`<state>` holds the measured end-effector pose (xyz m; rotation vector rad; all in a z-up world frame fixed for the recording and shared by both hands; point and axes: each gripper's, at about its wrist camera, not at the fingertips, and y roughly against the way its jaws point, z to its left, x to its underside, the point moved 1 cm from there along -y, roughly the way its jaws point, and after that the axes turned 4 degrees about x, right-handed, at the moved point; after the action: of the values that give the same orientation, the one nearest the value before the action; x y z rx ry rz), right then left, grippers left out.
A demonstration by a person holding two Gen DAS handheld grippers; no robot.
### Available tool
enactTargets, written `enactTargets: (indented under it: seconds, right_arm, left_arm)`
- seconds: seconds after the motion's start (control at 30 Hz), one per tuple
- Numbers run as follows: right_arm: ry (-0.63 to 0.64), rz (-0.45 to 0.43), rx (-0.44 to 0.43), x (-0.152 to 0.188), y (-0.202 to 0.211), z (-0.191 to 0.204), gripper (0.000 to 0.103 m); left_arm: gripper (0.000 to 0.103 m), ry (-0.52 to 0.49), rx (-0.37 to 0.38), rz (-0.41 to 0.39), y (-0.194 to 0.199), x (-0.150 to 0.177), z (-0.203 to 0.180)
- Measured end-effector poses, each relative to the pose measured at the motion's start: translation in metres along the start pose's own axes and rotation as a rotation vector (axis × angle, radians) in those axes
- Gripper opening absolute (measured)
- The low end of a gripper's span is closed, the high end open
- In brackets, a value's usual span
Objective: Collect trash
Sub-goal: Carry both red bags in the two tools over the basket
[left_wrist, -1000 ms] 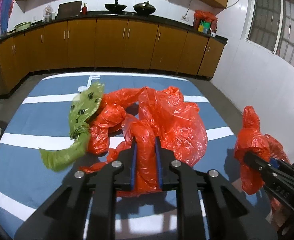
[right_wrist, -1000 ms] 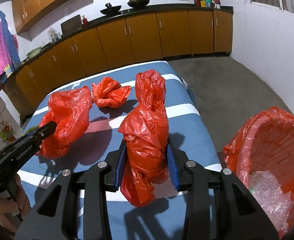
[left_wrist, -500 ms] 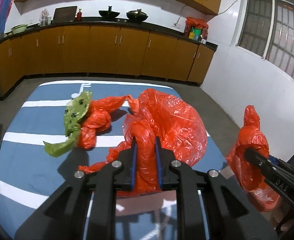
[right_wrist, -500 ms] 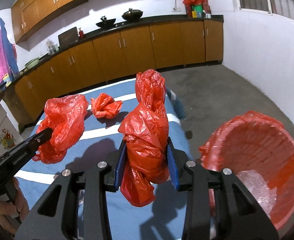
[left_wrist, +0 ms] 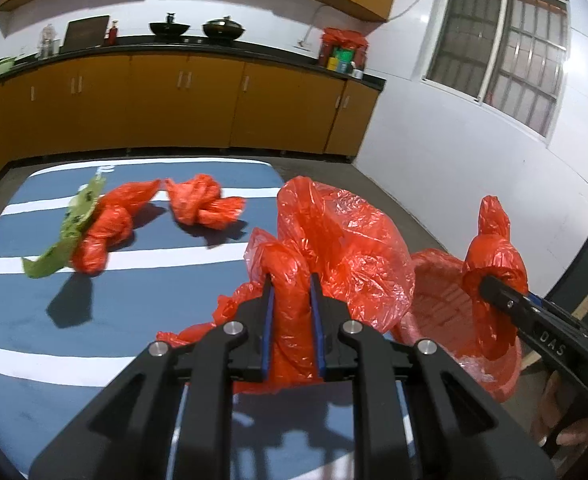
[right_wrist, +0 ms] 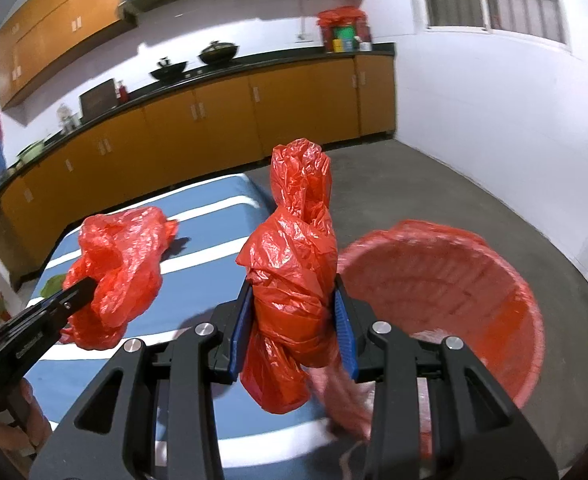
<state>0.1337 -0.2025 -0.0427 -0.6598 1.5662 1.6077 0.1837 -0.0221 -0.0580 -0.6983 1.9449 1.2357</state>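
My left gripper (left_wrist: 291,280) is shut on a puffy red plastic bag (left_wrist: 346,248), held above the right end of the blue striped table (left_wrist: 134,304). My right gripper (right_wrist: 292,280) is shut on a twisted, knotted red plastic bag (right_wrist: 294,264), lifted beside the table's right edge. A bin lined with a red bag (right_wrist: 454,280) stands on the floor just right of the table, open at the top. In the left wrist view the right gripper's bag (left_wrist: 494,256) hangs over the bin (left_wrist: 442,292). In the right wrist view the left gripper (right_wrist: 90,286) and its bag (right_wrist: 122,264) are at the left.
On the table lie a red bag wrapped with a green one (left_wrist: 94,236) and a crumpled red bag (left_wrist: 202,208). Yellow cabinets (left_wrist: 174,104) with a dark counter run along the back wall. Grey floor (right_wrist: 454,184) and a white wall (left_wrist: 474,152) lie to the right.
Both grippers have carried their red bags up and to the right, off the table's middle toward the bin. The two bags left on the table now sit farther back and left.
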Motion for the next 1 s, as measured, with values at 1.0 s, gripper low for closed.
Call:
enactTargets:
  seconds: [1.0]
  right_arm:
    - [-0.118, -0.02, 0.115, 0.006, 0.021, -0.075, 0.038]
  left_arm:
    - [0.017, -0.086, 0.151, 0.037, -0.023, 0.005, -0.074]
